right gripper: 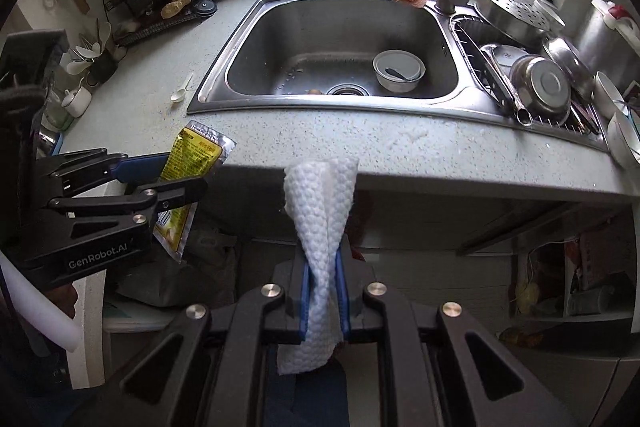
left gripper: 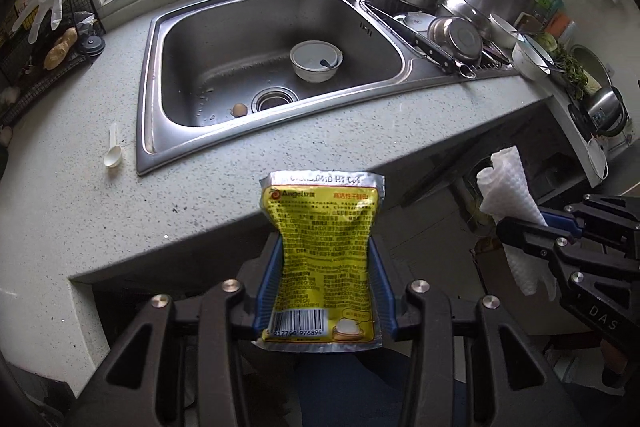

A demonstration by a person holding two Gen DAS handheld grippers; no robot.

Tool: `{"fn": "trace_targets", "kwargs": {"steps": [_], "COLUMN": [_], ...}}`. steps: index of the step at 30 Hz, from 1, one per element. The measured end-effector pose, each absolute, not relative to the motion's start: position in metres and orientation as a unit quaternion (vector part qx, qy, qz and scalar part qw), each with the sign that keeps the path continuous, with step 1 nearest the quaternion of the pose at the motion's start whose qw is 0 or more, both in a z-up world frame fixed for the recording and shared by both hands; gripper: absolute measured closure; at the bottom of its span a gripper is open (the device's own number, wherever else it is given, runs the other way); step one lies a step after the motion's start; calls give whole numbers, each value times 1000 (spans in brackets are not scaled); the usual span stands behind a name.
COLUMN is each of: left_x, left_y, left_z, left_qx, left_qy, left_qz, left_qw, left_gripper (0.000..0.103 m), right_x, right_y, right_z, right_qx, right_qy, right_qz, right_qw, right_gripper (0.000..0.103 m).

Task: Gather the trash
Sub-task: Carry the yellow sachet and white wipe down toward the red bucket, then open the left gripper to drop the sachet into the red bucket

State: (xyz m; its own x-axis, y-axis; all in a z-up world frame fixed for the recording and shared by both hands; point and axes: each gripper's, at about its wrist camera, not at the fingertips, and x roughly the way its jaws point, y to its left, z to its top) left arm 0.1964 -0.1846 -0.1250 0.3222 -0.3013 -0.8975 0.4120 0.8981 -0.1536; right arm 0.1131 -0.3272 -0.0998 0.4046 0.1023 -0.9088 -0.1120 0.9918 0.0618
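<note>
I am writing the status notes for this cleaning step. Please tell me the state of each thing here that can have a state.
Left hand-held gripper: shut on the yellow packet.
Yellow packet: held upright, off the counter.
Right hand-held gripper: shut on the paper towel.
Paper towel: pinched, crumpled, lifted.
White bowl: upright in the sink, a spoon inside.
Sink: mostly empty, drain uncovered.
White scoop: lying on the counter.

One yellow packet [left gripper: 324, 259], one paper towel [right gripper: 320, 227], one white scoop [left gripper: 112, 153], one sink [left gripper: 152, 87].
</note>
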Motion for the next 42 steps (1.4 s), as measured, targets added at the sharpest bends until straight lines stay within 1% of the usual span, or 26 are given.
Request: {"fn": "trace_targets", "kwargs": {"steps": [9, 12, 18, 24, 32, 36, 42], "left_x": [178, 176, 176, 188, 207, 213, 213], "left_y": [-209, -213, -220, -231, -259, -261, -265], "left_z": [-191, -224, -295, -367, -441, -453, -458], "left_qx": [67, 63, 51, 54, 57, 59, 58], "left_qy": [596, 615, 650, 665, 673, 673, 683], "left_qz": [-250, -250, -252, -253, -263, -260, -264], "left_qw": [760, 745, 715, 700, 689, 690, 679], "left_gripper": [63, 63, 63, 63, 63, 61, 58], "right_x": [86, 84, 90, 103, 120, 123, 124], "right_y": [-349, -354, -367, -381, -407, -418, -419], "right_z": [-159, -189, -258, -325, -396, -418, -422], "right_qx": [44, 48, 91, 89, 88, 83, 80], "right_qy": [594, 608, 631, 644, 659, 666, 670], "right_qz": [32, 29, 29, 33, 31, 29, 33], "right_qw": [803, 792, 770, 759, 747, 741, 737], "right_gripper": [93, 93, 93, 93, 93, 93, 93]}}
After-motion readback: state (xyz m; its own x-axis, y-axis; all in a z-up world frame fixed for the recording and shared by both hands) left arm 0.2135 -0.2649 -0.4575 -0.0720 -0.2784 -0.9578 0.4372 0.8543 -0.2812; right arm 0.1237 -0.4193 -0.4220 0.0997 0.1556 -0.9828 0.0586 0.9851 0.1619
